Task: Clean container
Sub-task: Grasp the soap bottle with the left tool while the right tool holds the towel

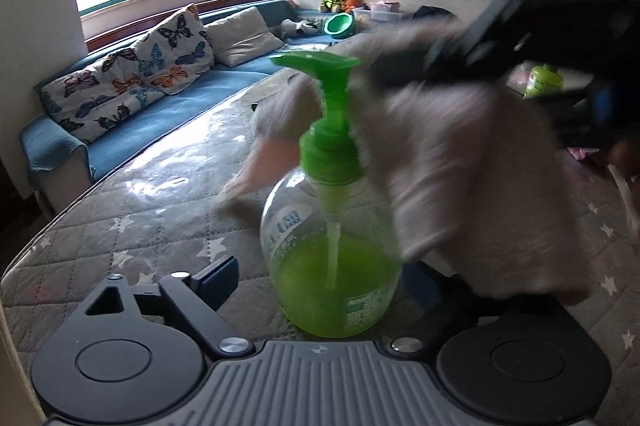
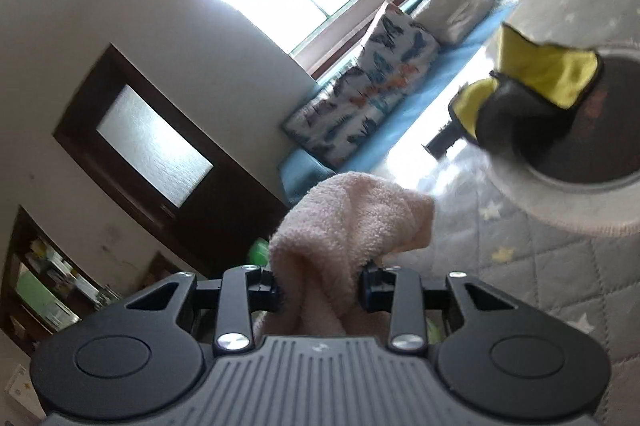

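Observation:
A clear pump bottle (image 1: pixel 332 266) with a green pump head and green liquid stands on the quilted table cover, deep between the fingers of my left gripper (image 1: pixel 320 282). The left finger (image 1: pixel 218 280) is a narrow gap away from the glass. The right finger is mostly hidden behind a pink towel (image 1: pixel 460 166). The right gripper (image 1: pixel 384 70), a dark blur at upper right, holds that towel against the bottle's right shoulder. In the right wrist view the right gripper (image 2: pixel 320 290) is shut on the pink towel (image 2: pixel 348 226), which bunches up between its pads.
A grey star-patterned quilted cover (image 1: pixel 140 226) lies over the table. A blue sofa (image 1: pixel 180 106) with cushions runs along the far left edge. A grey round container (image 2: pixel 560 210) with a yellow-and-black cloth (image 2: pixel 552 74) on its rim sits to the right. A small green bottle (image 1: pixel 542 78) stands farther back.

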`<move>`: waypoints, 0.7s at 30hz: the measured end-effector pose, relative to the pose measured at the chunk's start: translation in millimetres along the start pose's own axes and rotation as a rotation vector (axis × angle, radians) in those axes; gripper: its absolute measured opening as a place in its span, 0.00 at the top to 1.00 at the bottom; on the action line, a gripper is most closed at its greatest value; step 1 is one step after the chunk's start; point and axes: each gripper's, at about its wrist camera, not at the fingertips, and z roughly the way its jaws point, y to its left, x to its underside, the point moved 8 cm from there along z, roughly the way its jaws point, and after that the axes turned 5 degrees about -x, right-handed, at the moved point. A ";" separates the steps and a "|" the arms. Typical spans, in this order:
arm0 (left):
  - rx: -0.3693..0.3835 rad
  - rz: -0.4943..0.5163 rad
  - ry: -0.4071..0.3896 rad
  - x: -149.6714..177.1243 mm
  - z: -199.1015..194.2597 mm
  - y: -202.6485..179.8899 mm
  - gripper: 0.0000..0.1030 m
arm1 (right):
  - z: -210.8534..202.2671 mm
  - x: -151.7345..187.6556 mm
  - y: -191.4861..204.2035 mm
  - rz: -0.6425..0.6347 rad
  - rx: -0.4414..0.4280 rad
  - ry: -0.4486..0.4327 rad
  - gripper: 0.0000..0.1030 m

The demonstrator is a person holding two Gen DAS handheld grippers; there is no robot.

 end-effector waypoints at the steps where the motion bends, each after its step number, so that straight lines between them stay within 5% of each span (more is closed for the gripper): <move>1: 0.001 0.005 0.000 0.4 0.4 -0.7 0.15 | 1.5 2.3 -6.9 0.024 -0.002 -0.008 0.67; 11: -0.004 0.021 -0.001 3.5 2.3 -4.2 0.16 | 1.9 12.8 -55.8 0.071 0.120 0.001 0.67; 21: 0.025 -0.053 -0.020 -6.2 -7.1 6.1 0.13 | 10.7 53.3 -60.7 -0.151 0.289 0.137 0.67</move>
